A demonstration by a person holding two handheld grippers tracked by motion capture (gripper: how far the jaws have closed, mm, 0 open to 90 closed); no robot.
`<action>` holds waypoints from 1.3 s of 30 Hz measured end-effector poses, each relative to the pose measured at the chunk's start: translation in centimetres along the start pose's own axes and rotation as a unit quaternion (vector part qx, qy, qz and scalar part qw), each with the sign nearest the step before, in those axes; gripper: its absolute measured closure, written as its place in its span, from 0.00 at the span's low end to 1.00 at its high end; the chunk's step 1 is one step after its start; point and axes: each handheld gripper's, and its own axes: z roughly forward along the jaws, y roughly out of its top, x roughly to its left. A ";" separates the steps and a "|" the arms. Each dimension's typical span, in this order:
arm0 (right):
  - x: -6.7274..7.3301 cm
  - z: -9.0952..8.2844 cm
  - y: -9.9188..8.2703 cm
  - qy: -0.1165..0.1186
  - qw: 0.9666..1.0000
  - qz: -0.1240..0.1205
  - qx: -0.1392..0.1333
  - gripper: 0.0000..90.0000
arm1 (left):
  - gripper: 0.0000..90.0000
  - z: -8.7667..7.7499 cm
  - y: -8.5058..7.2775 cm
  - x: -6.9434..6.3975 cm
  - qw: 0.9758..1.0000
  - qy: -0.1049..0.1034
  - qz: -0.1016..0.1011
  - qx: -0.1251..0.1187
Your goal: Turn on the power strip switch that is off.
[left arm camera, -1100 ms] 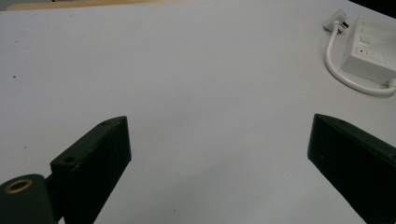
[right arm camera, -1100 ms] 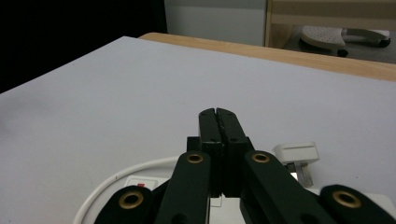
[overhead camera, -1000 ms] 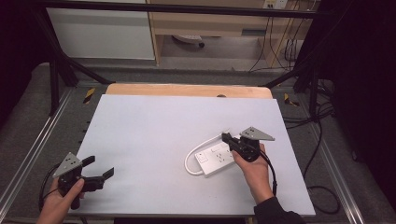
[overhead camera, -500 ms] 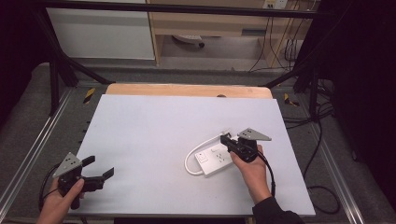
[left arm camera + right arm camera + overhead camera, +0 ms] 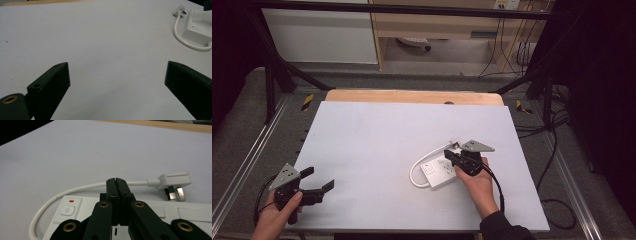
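White power strip [image 5: 441, 173] (cord [image 5: 422, 163] looped, plug [image 5: 173, 182] lying flat): right of centre on the white surface [image 5: 377, 140]. Right gripper [image 5: 451, 156]: over the strip's top face, fingers [image 5: 111, 187] pressed together. Left gripper [image 5: 318, 182]: near the surface's front left corner, well apart from the strip, fingers [image 5: 51, 86] spread, holding nothing.

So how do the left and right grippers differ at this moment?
The left gripper is open, jaws spread wide; the right gripper has its jaws shut together with nothing between them. The left gripper sits near the table's front left corner over bare surface; the right gripper is over the white power strip. Both are black, hand-held, and carry a grey three-cornered plate.
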 end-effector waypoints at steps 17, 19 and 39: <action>0.6 1.3 -0.8 0.006 1.000 -0.008 0.024 1.00 | 0.07 0.0 0.0 0.0 1.000 0.000 0.000 0.001; 0.8 1.4 -0.9 0.007 1.000 -0.008 0.027 1.00 | 0.07 0.1 0.0 0.0 1.000 -0.001 0.000 0.001; 1.0 1.9 -1.2 0.009 1.000 -0.007 0.027 1.00 | 0.07 0.1 0.0 0.1 1.000 0.001 -0.002 0.001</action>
